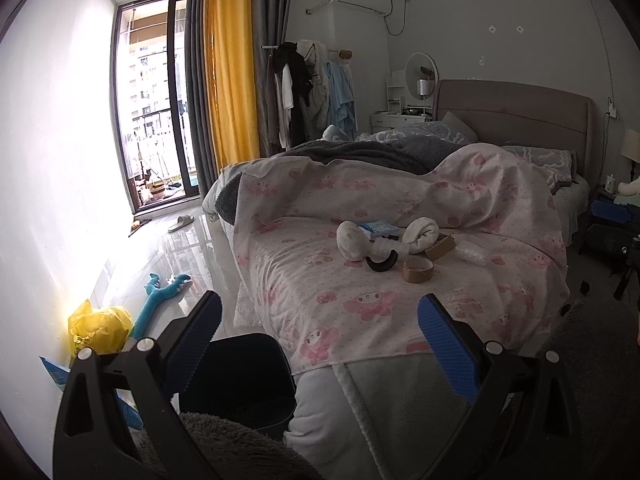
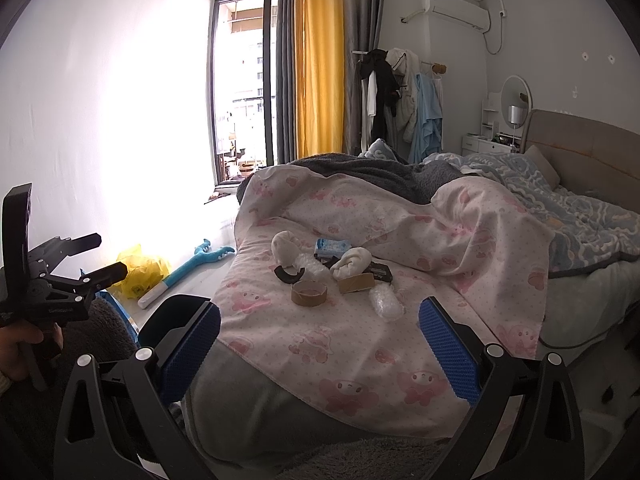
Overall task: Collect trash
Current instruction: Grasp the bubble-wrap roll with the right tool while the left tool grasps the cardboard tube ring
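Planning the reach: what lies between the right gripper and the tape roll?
Only bare pink bedspread separates the right gripper from the tape roll, per the right wrist view.

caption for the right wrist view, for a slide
Right gripper, jaws open, faces trash pile on pink bedspread.

No legible text, labels, brands or numbers anywhere in either view.

On the bed: two rolled socks (image 2: 286, 249), one tape roll (image 2: 309, 294), one black ring piece (image 2: 289, 274).
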Tool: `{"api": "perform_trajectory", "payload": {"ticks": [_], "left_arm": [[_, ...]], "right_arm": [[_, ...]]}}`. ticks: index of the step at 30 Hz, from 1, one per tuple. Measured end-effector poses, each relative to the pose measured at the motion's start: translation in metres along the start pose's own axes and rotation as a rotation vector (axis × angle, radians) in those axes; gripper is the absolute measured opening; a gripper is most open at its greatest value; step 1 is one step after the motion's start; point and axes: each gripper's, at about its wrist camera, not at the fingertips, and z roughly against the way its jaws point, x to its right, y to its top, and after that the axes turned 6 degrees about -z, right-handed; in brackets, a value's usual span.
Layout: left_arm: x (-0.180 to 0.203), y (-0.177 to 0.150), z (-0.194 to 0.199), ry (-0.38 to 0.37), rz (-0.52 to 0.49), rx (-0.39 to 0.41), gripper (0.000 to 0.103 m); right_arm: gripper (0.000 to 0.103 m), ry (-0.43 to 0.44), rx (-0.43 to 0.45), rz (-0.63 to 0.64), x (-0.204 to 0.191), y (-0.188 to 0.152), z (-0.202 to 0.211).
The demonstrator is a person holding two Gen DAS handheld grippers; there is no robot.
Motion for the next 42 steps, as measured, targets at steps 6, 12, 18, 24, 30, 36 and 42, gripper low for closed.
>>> {"api": "perform_trajectory", "payload": {"ticks": [6,12,18,24,30,36,42], "left_arm": [[-0.003,0.001,-0.001,0.013,0.011,-0.005,0.1],[-0.003,0.005,-0.004,0.02,0.002,-0.027,0.1],[-0.003,0.011,-0.013,-0.016,0.024,-0.002,0.1],[0.009,0.018,-0.047,-0.056,0.017,-0.027,0.1],[0.029,0.021,-0.089,-0.07,-0.02,-0.06,0.099],[0.041,0.021,-0.124,-0.124,0.012,-0.095,0.098],[0.053,0.022,-0.15,-0.193,0.055,-0.127,0.086]], "right_arm": [[0.1,-0.004,0.0,0.0,0.002,0.003,0.005],[0.1,-0.018,-0.023,0.05,-0.003,0.007,-0.006],[0.1,-0.017,-0.029,0.025,0.012,0.012,-0.021],[0.1,-0.007,-0.061,-0.012,0.03,0.016,-0.05],[0.096,-0.021,-0.114,0.019,0.04,0.021,-0.087],[0.094,-0.019,-0.19,0.051,0.058,0.017,-0.127],[0.081,-0.02,-0.271,0.082,0.076,0.006,-0.169]]}}
